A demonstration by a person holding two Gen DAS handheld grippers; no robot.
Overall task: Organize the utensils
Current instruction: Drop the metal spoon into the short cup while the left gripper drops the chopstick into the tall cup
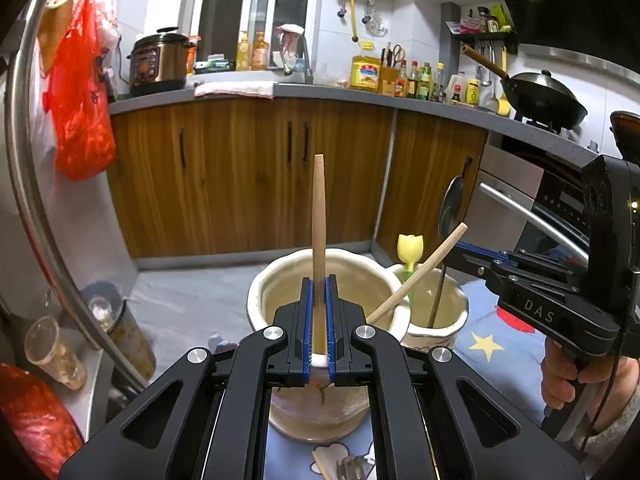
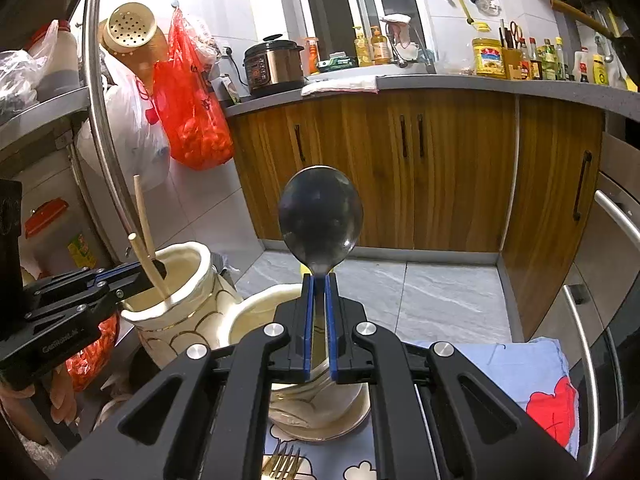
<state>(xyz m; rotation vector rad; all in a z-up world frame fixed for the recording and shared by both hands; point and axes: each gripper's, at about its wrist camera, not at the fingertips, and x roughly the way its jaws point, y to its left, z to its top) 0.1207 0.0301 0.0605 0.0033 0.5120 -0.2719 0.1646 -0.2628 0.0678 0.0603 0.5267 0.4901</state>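
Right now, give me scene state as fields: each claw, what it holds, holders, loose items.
left claw: shut on chopstick, upright over large holder
right claw: shut on spoon, bowl up, over small holder
large holder: second chopstick leaning inside
small holder: yellow tulip utensil
cloth: fork lying loose

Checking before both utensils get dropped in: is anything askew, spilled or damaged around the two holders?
Nothing is spilled or broken. Only oddity: one chopstick leans diagonally across the big holder's rim toward the smaller holder, while the left hand-held gripper grips its chopstick upright.
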